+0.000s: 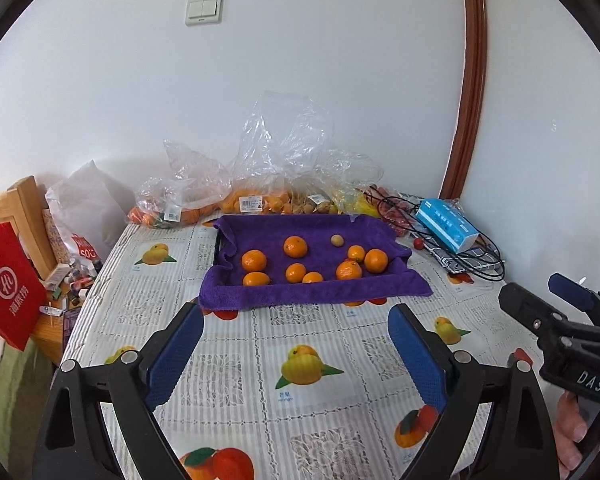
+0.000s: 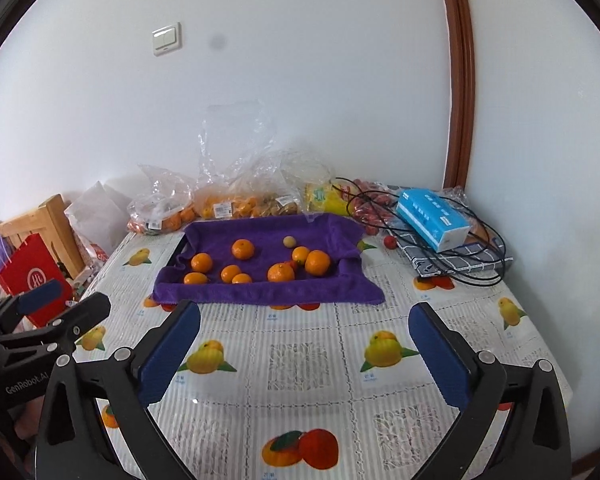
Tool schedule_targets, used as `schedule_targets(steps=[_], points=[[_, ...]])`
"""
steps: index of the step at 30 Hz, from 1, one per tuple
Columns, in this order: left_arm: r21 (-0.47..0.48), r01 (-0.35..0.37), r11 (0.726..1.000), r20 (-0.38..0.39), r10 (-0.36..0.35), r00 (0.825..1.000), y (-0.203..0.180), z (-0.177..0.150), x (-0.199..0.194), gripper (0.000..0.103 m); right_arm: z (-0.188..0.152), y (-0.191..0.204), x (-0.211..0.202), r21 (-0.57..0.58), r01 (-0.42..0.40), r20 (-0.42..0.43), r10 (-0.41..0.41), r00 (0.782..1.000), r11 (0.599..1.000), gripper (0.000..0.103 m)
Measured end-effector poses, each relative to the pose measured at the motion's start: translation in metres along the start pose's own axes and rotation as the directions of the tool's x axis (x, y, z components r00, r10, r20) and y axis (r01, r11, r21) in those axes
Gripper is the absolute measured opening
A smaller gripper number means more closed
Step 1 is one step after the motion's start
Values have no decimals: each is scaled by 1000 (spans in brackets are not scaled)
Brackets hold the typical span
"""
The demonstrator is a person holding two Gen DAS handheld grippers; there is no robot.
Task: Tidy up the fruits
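A tray lined with a purple towel (image 1: 308,294) (image 2: 268,294) sits mid-table and holds several oranges (image 1: 254,261) (image 2: 318,263) and one small pale round fruit (image 1: 337,240) (image 2: 288,241). My left gripper (image 1: 296,340) hangs open over the printed tablecloth, well short of the tray, with nothing between its blue pads. My right gripper (image 2: 304,340) is open too, empty, at about the same distance from the tray. Each gripper shows at the edge of the other's view: the right gripper (image 1: 556,300), the left gripper (image 2: 68,300).
Clear plastic bags of fruit (image 1: 260,196) (image 2: 228,200) line the wall behind the tray. A blue box (image 1: 446,224) (image 2: 432,218), black cables (image 2: 460,264) and a small red fruit (image 1: 419,243) lie at the right. A red paper bag (image 1: 8,292) and wooden furniture stand left of the table.
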State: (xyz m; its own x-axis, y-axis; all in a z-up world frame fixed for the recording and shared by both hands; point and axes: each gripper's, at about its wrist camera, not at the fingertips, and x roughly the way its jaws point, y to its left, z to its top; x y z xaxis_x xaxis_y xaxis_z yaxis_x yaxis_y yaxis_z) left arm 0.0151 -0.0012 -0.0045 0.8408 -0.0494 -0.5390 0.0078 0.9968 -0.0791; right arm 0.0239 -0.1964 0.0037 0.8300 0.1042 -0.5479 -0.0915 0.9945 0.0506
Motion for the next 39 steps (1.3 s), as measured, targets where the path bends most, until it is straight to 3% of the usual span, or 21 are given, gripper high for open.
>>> schedule_targets(steps=[8, 39], points=[[19, -17, 1000, 9, 17, 1000, -15, 0, -12, 94, -5, -9, -21, 9, 11, 28, -11, 1000, 1000, 103], [5, -43, 999, 29, 43, 999, -22, 5, -22, 94, -5, -12, -28, 31, 18, 41, -19, 999, 999, 103]])
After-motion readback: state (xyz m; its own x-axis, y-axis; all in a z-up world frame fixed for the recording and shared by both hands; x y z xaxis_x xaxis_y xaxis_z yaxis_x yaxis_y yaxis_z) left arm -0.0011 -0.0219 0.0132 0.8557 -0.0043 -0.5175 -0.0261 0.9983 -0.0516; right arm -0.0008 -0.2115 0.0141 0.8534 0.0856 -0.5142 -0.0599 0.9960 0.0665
